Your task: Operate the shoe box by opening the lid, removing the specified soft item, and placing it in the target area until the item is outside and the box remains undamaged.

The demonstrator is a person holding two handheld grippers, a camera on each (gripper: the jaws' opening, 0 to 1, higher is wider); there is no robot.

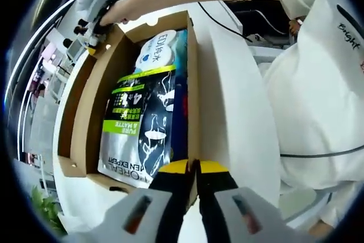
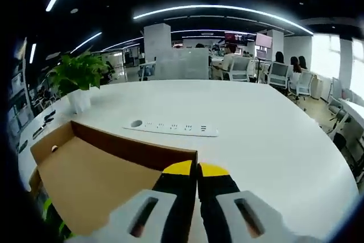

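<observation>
Holding the shoe box (image 1: 85, 118) open, both tools pinch cardboard: the left gripper (image 1: 192, 169) clamps the box wall at six o'clock, the right gripper (image 2: 197, 170) the raised lid (image 2: 85, 177). The soft pouch (image 1: 139, 126) lies inside, dead centre. Next, I judge, one gripper must release and grasp it.

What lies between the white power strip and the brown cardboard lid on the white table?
Nothing: in the right gripper view, bare white table separates the white power strip from the brown cardboard lid.
</observation>
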